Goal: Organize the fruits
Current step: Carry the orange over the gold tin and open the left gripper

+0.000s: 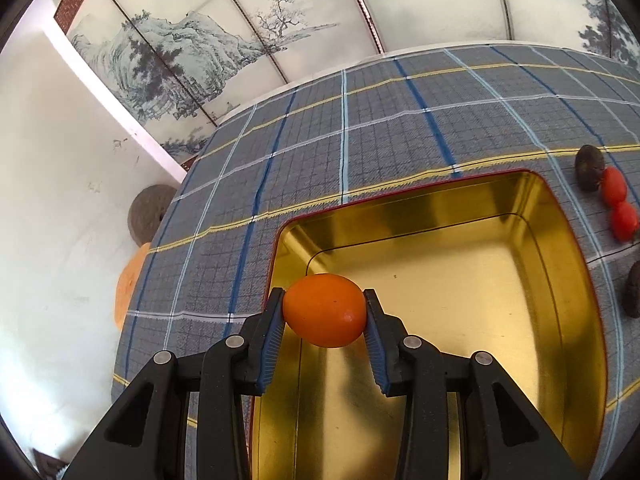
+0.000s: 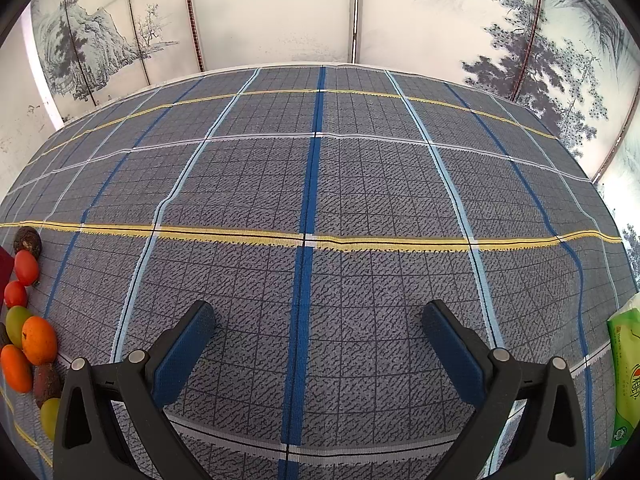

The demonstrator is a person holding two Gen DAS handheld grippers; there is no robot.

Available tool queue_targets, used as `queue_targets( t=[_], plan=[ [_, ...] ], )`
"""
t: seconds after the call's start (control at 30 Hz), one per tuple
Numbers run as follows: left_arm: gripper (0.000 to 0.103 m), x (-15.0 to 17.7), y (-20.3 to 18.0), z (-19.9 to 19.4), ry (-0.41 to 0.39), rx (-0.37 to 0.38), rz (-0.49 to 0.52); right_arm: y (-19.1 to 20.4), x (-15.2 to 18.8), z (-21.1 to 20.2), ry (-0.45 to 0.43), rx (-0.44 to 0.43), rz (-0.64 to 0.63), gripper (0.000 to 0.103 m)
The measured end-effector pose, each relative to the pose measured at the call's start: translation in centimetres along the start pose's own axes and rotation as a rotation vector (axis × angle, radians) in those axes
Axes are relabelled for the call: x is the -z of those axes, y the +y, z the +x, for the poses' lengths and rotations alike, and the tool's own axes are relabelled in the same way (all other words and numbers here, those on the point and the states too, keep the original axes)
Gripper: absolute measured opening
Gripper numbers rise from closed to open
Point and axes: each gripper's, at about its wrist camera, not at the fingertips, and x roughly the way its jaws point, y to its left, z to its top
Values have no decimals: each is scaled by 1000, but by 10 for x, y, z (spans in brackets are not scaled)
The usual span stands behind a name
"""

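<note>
My left gripper is shut on a small orange fruit and holds it above the near left part of an open gold tin tray, which has nothing lying in it. To the right of the tray lie two red fruits and dark brown fruits. My right gripper is open and empty over bare plaid cloth. In the right wrist view a cluster of fruit lies at the far left: red fruits, an orange one, green ones and brown ones.
The table wears a grey plaid cloth with blue and yellow stripes. A green tissue packet lies at the right edge. A painted folding screen stands behind the table. A round stone disc leans by the wall at left.
</note>
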Motion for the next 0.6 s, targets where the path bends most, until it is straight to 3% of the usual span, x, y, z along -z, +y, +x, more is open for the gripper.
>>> queue_targets(
  t=[0.6],
  plan=[
    [40,-2,5,13,19,-8,12,0,0,0,1,0,1,103]
  ],
)
